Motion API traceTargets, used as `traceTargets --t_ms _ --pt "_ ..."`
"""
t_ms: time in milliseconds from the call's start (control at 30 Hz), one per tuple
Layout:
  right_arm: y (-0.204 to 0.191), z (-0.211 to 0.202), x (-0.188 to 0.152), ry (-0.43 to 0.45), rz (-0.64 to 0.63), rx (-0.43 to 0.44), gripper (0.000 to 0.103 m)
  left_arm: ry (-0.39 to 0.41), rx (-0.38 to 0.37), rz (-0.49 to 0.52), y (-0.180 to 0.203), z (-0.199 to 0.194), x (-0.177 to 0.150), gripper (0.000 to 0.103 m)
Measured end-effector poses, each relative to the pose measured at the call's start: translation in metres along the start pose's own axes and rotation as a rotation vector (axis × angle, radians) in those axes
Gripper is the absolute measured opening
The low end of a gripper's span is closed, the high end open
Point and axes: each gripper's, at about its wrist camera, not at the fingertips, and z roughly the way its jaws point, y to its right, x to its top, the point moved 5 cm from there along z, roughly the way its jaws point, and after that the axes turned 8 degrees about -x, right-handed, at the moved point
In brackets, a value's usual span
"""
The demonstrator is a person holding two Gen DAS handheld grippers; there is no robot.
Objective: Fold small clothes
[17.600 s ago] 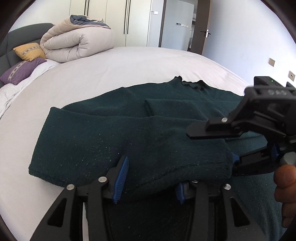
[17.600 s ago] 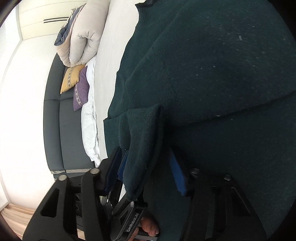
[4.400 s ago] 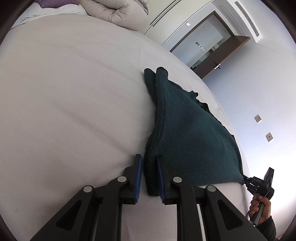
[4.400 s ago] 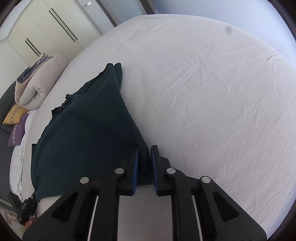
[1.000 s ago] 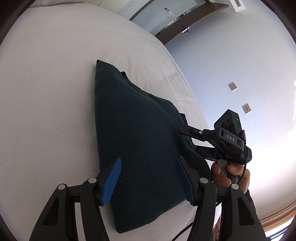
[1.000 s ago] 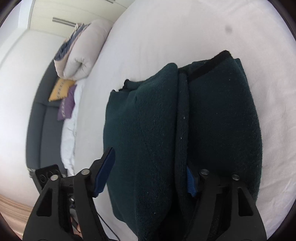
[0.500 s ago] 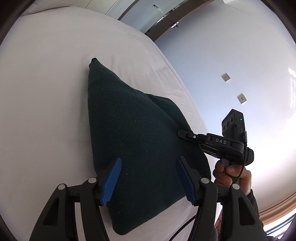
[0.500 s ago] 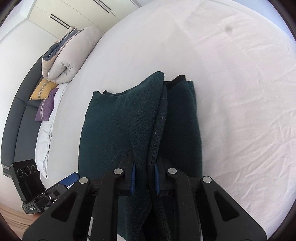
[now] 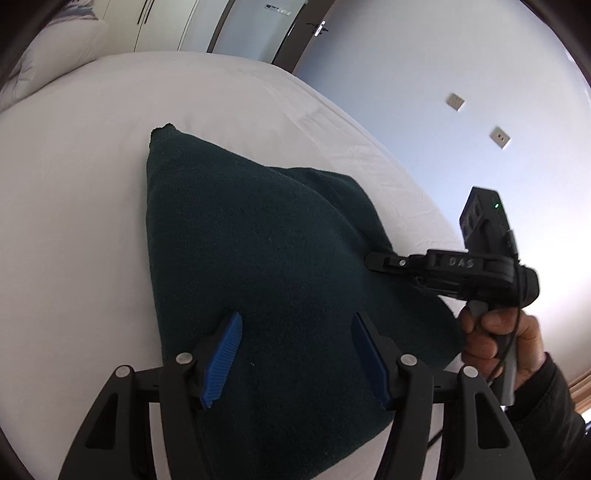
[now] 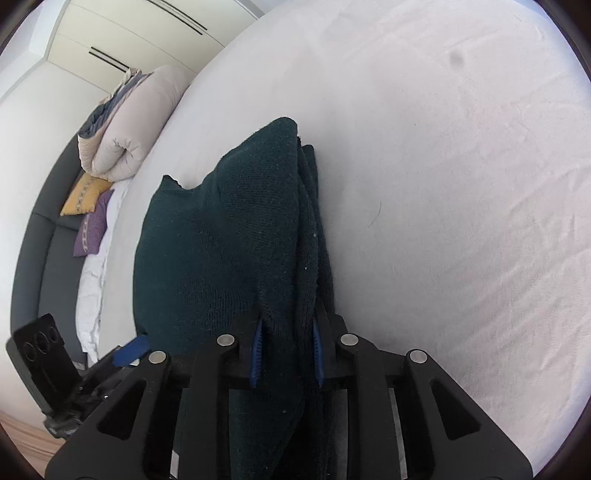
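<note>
A dark green sweater (image 9: 258, 258) lies folded in several layers on the white bed (image 9: 74, 166). My left gripper (image 9: 295, 347) is open, its blue pads spread over the sweater's near edge without gripping it. My right gripper (image 10: 286, 354) is shut on the sweater's (image 10: 229, 240) right side, pinching a thick stack of layers between its blue pads. In the left wrist view the right gripper (image 9: 373, 260) shows from the side, held by a hand at the sweater's right edge. The left gripper's body shows at the lower left of the right wrist view.
A rolled beige duvet (image 10: 125, 122) and yellow and purple cushions (image 10: 88, 206) lie at the head of the bed by a dark headboard. Wardrobes and a door (image 9: 303, 33) stand beyond. Wall sockets (image 9: 499, 137) are on the right wall.
My right gripper stays shut on the folded layers and has lifted them slightly. My left gripper stays open and has swung a little, so the sweater sits more central.
</note>
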Motion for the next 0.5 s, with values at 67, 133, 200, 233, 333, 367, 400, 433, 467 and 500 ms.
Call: traceTargets --t_ms 67,133,200,233,333,367,400,433,467,500 --pt "0.007 -0.005 -0.002 -0.011 0.046 0.031 0.023 -0.018 0.076 0.068 0.009 0.007 -0.003 0.064" --pt "0.008 -0.018 -0.006 0.015 0.058 -0.007 0.028 -0.028 0.114 0.095 0.012 0.011 -0.004 0.064" --pt "0.005 -0.042 -0.01 0.095 0.029 -0.1 0.038 -0.029 0.126 0.097 0.012 0.012 -0.005 0.064" --pt "0.0 -0.056 -0.012 0.139 0.016 -0.132 0.038 -0.028 0.127 0.095 0.011 0.012 -0.005 0.064" --pt "-0.022 -0.086 -0.023 0.195 -0.049 -0.098 0.038 -0.03 0.134 0.106 0.01 0.012 -0.006 0.064" --pt "-0.032 -0.092 -0.029 0.201 -0.078 -0.099 0.038 -0.031 0.137 0.109 0.011 0.012 -0.005 0.064" --pt "-0.039 -0.093 -0.036 0.197 -0.111 -0.103 0.038 -0.031 0.139 0.109 0.013 0.013 -0.004 0.064" --pt "-0.043 -0.09 -0.043 0.18 -0.14 -0.109 0.038 -0.031 0.139 0.108 0.012 0.013 -0.004 0.064" --pt "-0.044 -0.084 -0.05 0.156 -0.162 -0.125 0.038 -0.03 0.139 0.106 0.013 0.013 -0.004 0.064" --pt "-0.043 -0.076 -0.055 0.134 -0.175 -0.155 0.038 -0.03 0.14 0.104 0.014 0.013 -0.004 0.064"
